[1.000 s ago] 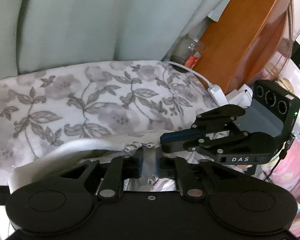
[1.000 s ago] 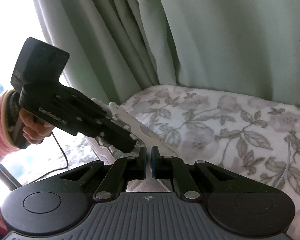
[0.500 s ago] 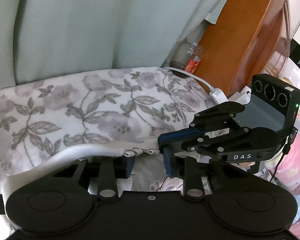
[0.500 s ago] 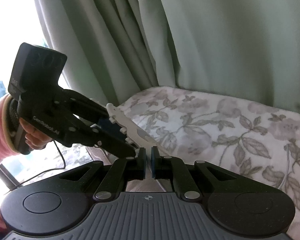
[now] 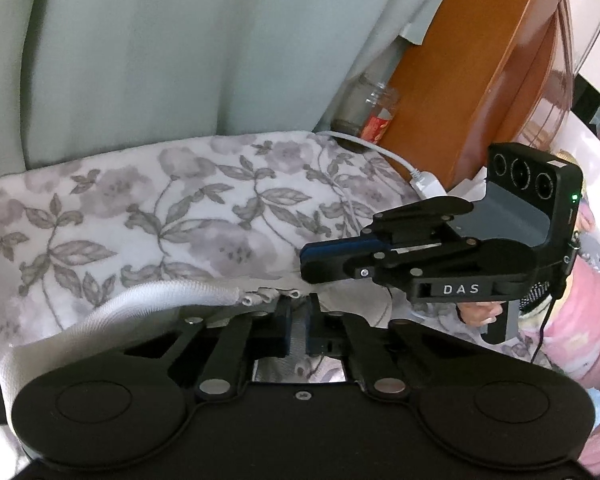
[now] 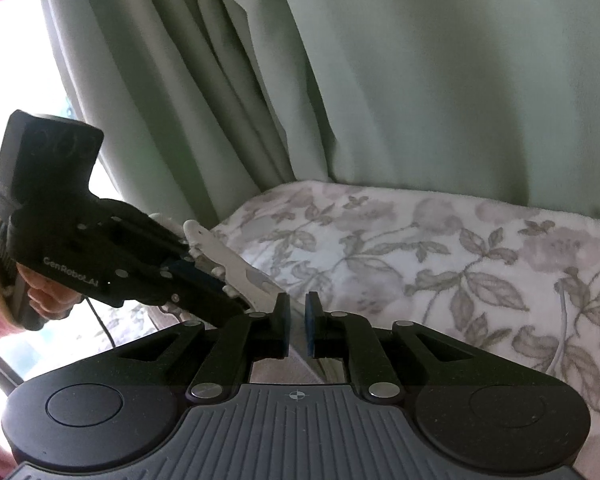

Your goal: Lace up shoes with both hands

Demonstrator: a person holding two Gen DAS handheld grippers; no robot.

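Nearest in the left wrist view, the left gripper [image 5: 298, 326] with jaws drawn in to a narrow slit, grey cloth showing in the slit; cannot tell whether pinched there or merely lying behind. Just past the jaws, the white shoe [image 5: 140, 304], lying toward the near edge of the bed [image 5: 180, 208], padded collar curving off to the left and a few small eyelet loops [image 5: 260, 299] right at the fingertips. Just beyond and to the right, the right gripper [image 6: 296, 324], seen from outside with blue pads pressed together and from its own camera closed to a thin gap; nothing clearly gripped, so cannot tell whether a lace end sits inside. As for progress: no crossing lace and no bow to be made out, most of the eyelet row hidden behind the two tools, hence no judging how much is threaded or left to thread; both jaws close together at the eyelets. Readable writing: "DAS" on the right gripper's side, "GenRobot.AI" on the left gripper's. Farther back, flowered sheet, a white cable [image 5: 380, 152] at the bed's far right corner, a bottle [image 5: 374, 114] with a red label too blurred to read, a wooden headboard [image 5: 480, 80], and a pale green curtain [image 6: 420, 80].
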